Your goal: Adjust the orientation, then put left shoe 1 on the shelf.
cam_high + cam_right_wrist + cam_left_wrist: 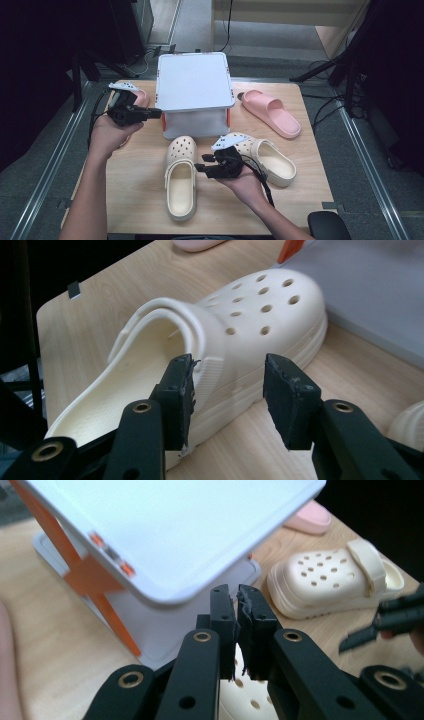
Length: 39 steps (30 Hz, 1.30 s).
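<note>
High view: white box (195, 95) stands mid-table; left gripper (156, 113) at its left edge, right gripper (200, 168) just in front, between two cream clogs (180, 177). Pink slide (272, 113) right of box.

Left gripper view: jaws nearly shut at the box lid (165, 525) rim, seemingly nothing between them.

Right gripper view: jaws wide apart, empty, a cream clog (225, 345) behind them, box wall beyond.
</note>
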Tool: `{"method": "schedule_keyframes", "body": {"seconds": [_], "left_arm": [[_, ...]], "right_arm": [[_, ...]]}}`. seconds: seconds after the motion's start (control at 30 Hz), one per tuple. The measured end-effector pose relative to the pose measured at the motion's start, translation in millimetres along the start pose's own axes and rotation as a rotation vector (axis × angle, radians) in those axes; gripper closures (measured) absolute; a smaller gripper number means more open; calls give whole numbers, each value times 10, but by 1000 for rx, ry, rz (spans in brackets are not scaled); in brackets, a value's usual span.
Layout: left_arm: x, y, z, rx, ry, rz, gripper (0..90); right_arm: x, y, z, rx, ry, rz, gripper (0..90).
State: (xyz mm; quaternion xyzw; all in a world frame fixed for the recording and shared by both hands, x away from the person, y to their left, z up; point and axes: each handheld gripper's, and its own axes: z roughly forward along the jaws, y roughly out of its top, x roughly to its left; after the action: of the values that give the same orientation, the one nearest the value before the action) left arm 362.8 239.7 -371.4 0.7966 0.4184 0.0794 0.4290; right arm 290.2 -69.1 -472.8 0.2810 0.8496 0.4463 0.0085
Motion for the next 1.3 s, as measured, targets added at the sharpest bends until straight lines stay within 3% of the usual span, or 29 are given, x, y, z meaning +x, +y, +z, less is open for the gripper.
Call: {"method": "schedule_keyframes", "body": {"seconds": [0.17,0.4,0.67,0.87,1.0,1.1,1.3], "left_arm": [[88,114,87,37,16,12,845],[177,127,189,34,14,15,840],[202,119,197,27,36,32,845],[188,116,199,26,39,40,855],[170,115,204,25,47,50,861],[166,115,203,25,49,55,862],[159,112,203,24,52,60,862]], "right_arm": [[138,-57,71,28,-5,12,474],[273,-126,170,45,-46,59,339],[291,-175,337,85,-93,114,324],[272,-168,456,87,-124,148,350],[276,-174,533,115,-140,141,401],[249,-176,542,126,-109,174,455],[242,-138,521,147,-119,174,557]]}}
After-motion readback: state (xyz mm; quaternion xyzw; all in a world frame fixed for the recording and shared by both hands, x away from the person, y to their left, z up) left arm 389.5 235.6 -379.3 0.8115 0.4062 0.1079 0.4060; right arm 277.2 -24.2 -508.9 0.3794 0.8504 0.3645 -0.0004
